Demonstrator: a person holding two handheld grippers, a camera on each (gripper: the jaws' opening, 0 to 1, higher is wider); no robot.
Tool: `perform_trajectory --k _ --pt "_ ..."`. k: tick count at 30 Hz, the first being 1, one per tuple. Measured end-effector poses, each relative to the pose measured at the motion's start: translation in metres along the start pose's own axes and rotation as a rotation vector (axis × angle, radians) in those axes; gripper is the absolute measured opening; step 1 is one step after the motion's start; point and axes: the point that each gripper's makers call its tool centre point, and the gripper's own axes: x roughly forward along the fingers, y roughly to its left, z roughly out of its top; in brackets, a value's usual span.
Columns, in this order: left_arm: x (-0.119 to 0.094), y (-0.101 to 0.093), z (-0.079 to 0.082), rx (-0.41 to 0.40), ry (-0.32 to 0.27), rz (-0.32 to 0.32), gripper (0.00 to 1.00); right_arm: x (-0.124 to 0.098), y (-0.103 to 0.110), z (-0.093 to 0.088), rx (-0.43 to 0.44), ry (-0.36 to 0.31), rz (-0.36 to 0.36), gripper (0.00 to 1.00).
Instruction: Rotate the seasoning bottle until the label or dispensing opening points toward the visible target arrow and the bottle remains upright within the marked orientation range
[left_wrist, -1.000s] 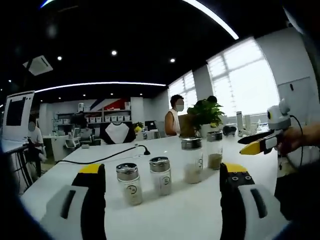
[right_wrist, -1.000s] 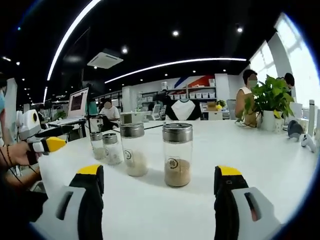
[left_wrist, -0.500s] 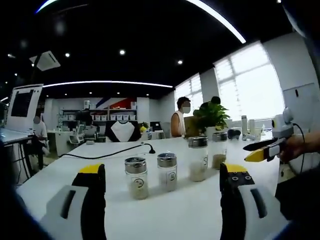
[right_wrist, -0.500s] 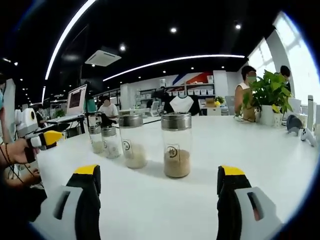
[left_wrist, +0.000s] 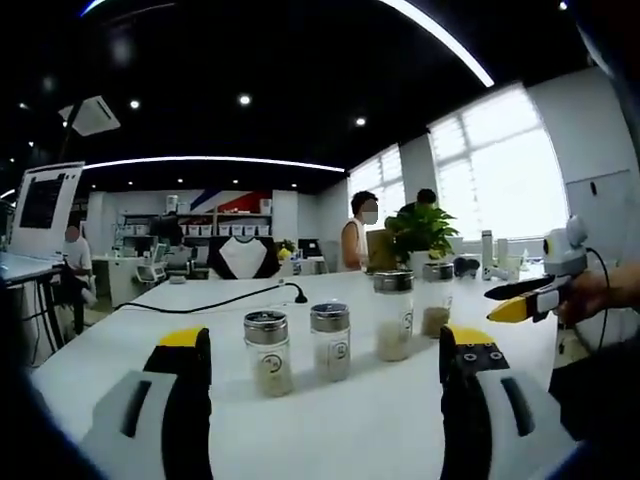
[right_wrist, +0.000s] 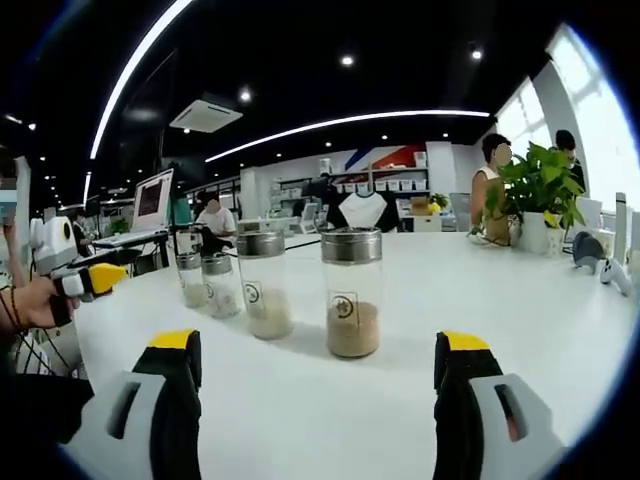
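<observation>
Left gripper view: left gripper (left_wrist: 322, 365) low in front, jaws spread wide, nothing between them, hovering over the white table (left_wrist: 330, 440). Past the tips, four seasoning bottles stand upright in a row on the table, all with metal lids. Nearest to this camera is the short bottle (left_wrist: 268, 352) with pale powder, just beside it a second short bottle (left_wrist: 331, 341), then a taller bottle (left_wrist: 394, 315) with whitish contents, then the far bottle (left_wrist: 437, 297) with brown seasoning. Bottles sit close but apart, none touched by either gripper. Round logo labels face this camera on the nearer three. At right edge the right gripper (left_wrist: 520, 299) comes in, yellow tip, held by a hand (left_wrist: 598, 295), well off the bottles. A black cable (left_wrist: 215, 304) lies across the table behind the row.

Right gripper view: right gripper (right_wrist: 318, 362) also released, jaws wide apart, empty, above the table (right_wrist: 320, 420). Same row seen from the other end: brown-seasoning bottle (right_wrist: 351, 291) nearest and roughly centred between the jaws but beyond the tips, label toward the camera. Next the whitish one (right_wrist: 263, 285), then the two short ones (right_wrist: 218, 284) and (right_wrist: 191, 279). Left gripper (right_wrist: 95, 281) at left edge in a hand (right_wrist: 30, 303).

Far back: potted plant (right_wrist: 540, 195) on the table, people standing and seated, a monitor (right_wrist: 154, 204), shelves, bright windows. No arrow mark can be made out on the table.
</observation>
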Motion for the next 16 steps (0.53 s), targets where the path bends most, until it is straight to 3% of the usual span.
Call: perform_trajectory --k 16 --pt "0.0021 0.0018 -0.0045 -0.014 0.015 -0.001 1.0 0.0021 0.0003 -0.0018 -0.001 0.008 0.001 0.99"
